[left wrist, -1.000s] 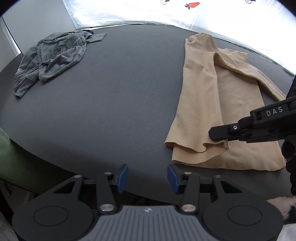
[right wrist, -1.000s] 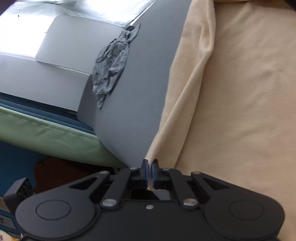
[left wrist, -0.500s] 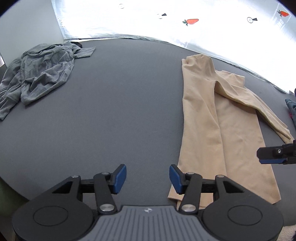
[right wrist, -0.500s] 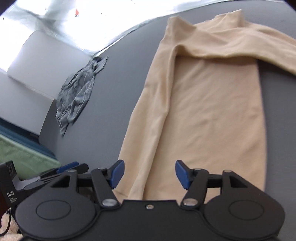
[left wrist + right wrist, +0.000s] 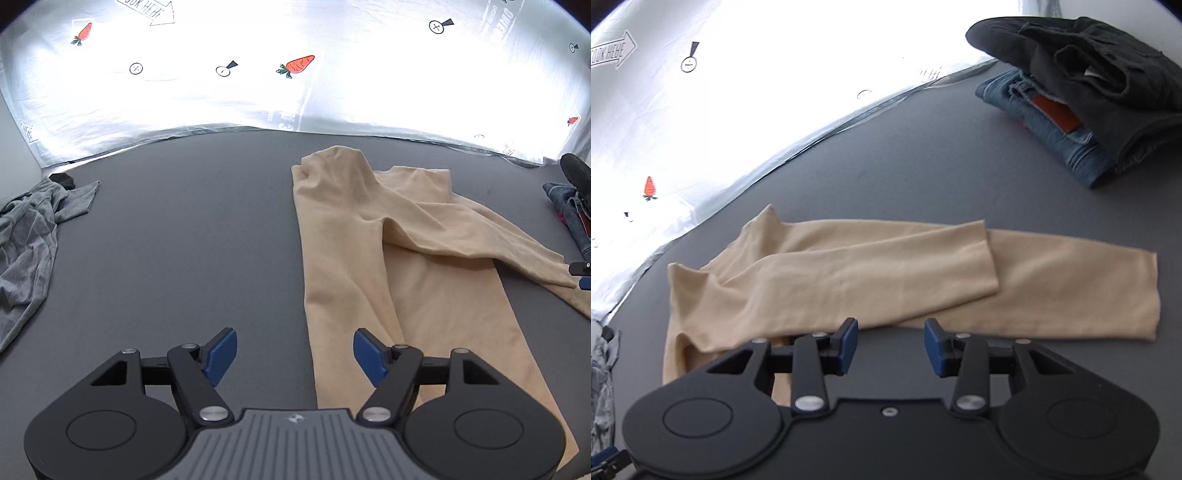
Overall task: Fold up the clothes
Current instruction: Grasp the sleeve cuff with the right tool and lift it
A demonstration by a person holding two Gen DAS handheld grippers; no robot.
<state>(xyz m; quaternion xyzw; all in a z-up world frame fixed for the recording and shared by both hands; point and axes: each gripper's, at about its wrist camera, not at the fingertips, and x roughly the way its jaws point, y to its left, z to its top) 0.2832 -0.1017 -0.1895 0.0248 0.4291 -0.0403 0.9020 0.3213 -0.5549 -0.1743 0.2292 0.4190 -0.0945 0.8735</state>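
The left gripper (image 5: 294, 354) tilts downward, jaws opening and empty, the beige shirt (image 5: 388, 266) just ahead to their right. The right gripper (image 5: 890, 346) tilts down, jaws closing on nothing, the shirt's sleeves (image 5: 923, 273) just beyond. The sheet (image 5: 701, 122) reads "LOOK HERE".

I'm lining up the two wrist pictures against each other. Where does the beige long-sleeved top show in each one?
Left wrist view: the beige top lies right of centre, running from mid-picture down to the bottom edge, one sleeve trailing to the right edge.
Right wrist view: the same top stretches across the middle, just beyond the fingers.
Shared landmark: the folded jeans, at the right edge in the left view, upper right in the right view.
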